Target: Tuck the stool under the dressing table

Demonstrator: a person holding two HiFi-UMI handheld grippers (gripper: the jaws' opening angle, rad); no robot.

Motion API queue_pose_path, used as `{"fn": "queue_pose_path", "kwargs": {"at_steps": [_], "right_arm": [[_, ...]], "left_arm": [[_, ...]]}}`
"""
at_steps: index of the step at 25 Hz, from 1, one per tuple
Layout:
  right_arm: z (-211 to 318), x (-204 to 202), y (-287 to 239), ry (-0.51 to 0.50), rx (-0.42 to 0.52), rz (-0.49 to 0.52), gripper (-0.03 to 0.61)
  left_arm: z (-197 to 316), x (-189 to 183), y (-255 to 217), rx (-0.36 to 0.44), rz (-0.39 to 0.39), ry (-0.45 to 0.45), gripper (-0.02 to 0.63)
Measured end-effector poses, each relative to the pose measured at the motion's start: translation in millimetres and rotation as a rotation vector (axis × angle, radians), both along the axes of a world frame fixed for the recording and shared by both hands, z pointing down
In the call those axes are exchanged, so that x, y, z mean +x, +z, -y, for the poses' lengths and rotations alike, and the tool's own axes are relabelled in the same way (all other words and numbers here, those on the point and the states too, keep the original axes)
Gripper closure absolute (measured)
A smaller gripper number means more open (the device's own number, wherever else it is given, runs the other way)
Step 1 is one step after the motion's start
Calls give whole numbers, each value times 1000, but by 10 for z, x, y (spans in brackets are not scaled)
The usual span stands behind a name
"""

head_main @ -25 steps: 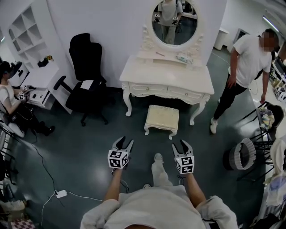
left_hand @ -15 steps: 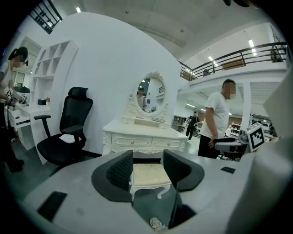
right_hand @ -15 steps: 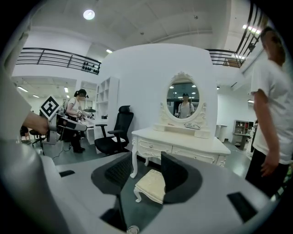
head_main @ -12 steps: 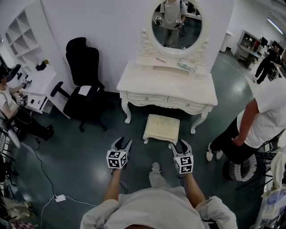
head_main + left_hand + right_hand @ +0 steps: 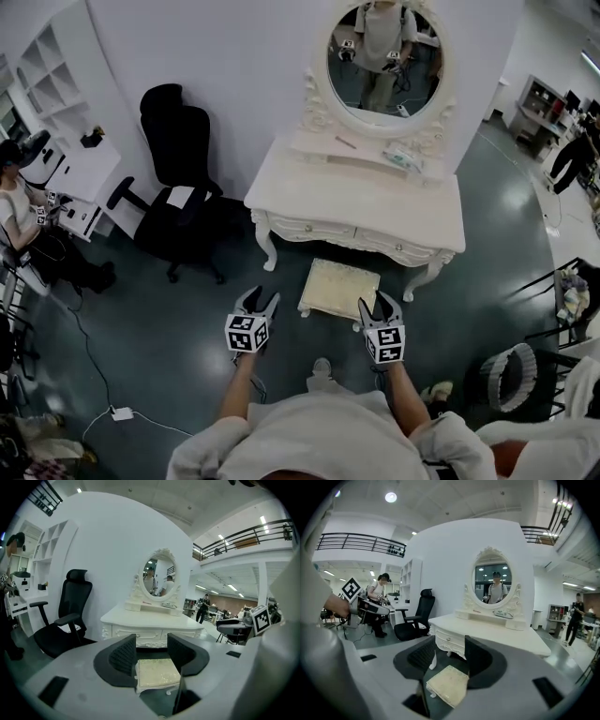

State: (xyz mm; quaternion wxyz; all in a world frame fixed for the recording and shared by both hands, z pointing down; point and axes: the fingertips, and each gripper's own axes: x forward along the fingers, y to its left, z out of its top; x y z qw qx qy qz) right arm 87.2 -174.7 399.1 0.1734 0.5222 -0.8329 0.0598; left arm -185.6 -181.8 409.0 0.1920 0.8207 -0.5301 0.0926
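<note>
- Fingers [image 5: 123, 654] of left gripper [image 5: 257, 300] stand apart at a middling gap and grip nothing. The stool [image 5: 339, 289] only shows through the gap, further off.
- Right gripper [image 5: 380, 302] is the same: fingers apart, empty, stool on the floor below and ahead of them.
- Stool sits on the floor in front of the dressing table [image 5: 356, 202], between its front legs. Its far edge is near the table front and most of the seat is out in the open.
- Head view: left gripper is clear of the stool's left side, right gripper is just beside its near right corner. No contact evident.
- Progress, my read: nothing tucked yet. Left to do: get the grippers on the stool and push it in under the table.
- Writing: none readable. Cubes [image 5: 248, 333] carry black-and-white square markers, pattern only. Small items on the shelf under the mirror [image 5: 384, 56] are too small to read.
</note>
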Motion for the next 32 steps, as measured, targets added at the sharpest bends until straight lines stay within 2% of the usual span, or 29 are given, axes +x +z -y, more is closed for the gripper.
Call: {"fn": "queue_pose_path", "kwargs": {"at_steps": [7,14,25,32], "right_arm": [[482,189,14,-4,-5,4,394],[622,440,89,49,-22,11,395],[371,896,238,206,-60,23,394],[191,859,299,295,-84,34,395]], "left_arm": [[475,222,2,-5,8,7,420],[736,468,65,-23,16,58,420],[899,934,165,-50,22,207,420],[907,929,251,-69,15,280,420]]}}
